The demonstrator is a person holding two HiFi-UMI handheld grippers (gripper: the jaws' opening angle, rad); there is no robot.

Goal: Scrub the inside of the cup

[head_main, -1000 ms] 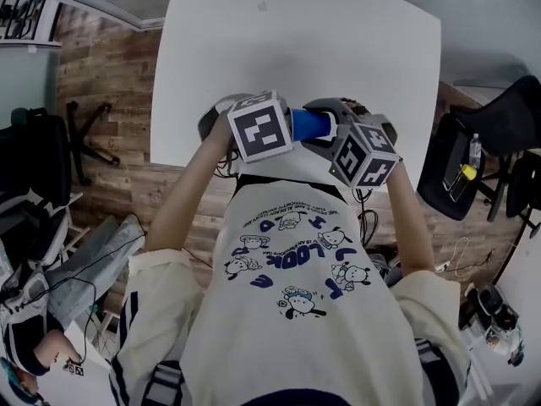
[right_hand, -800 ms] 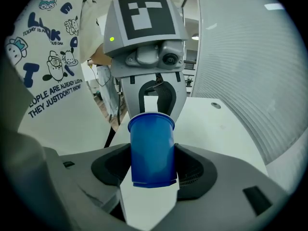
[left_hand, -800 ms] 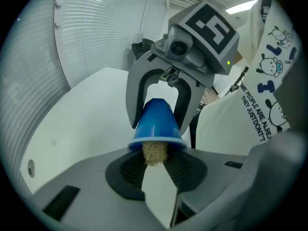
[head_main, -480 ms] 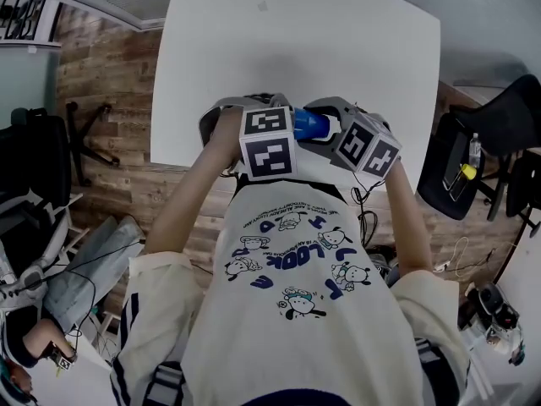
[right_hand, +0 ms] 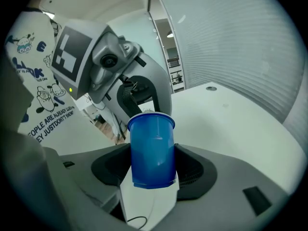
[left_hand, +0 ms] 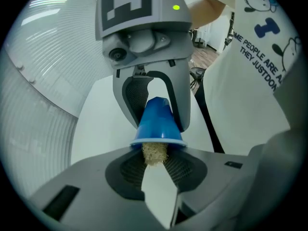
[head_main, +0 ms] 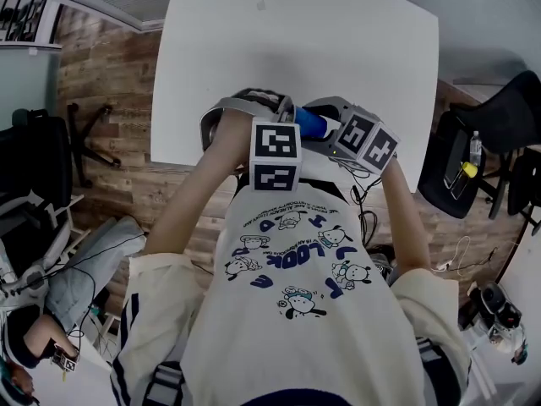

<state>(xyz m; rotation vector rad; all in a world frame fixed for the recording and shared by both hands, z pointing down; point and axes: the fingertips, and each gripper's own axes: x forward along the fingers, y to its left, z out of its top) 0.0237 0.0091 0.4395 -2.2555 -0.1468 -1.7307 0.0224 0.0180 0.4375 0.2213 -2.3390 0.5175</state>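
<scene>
head view: you stand at the near edge of a white table (head_main: 338, 49) on a wood-plank floor (head_main: 101, 83), with a black chair (head_main: 499, 134) at 3 o'clock and your printed shirt (head_main: 296, 294) filling the 6 o'clock half. the left gripper (head_main: 283, 115) and the right gripper (head_main: 330, 129) meet tip to tip over that edge, the blue cup (head_main: 306, 123) bridging them. since a second ago both hands have held their spot but rolled: the left marker cube (head_main: 275, 155) now shows two faces stacked one above the other and sits lower, toward 6 o'clock, and the right marker cube (head_main: 369, 142) has turned fresh faces up. the cup has stayed between the tips.

left gripper view: your jaws at 6 o'clock are pinched on a tan, bristly scrubber (left_hand: 154, 153), whose tip is inside the cup's mouth. the cup sits at centre, rim toward you, base pointing to 12 o'clock, where the right gripper's fingers clasp it on both sides. the white table lies behind, your shirt at 2 o'clock.

right gripper view: your jaws are clamped on the cup's lower body at centre, its base toward 6 o'clock and its rim toward 12 o'clock. the left gripper looms at 11 o'clock, its fingers reaching to the rim. the table spreads toward 3 o'clock below a ribbed wall (right_hand: 231, 42).
</scene>
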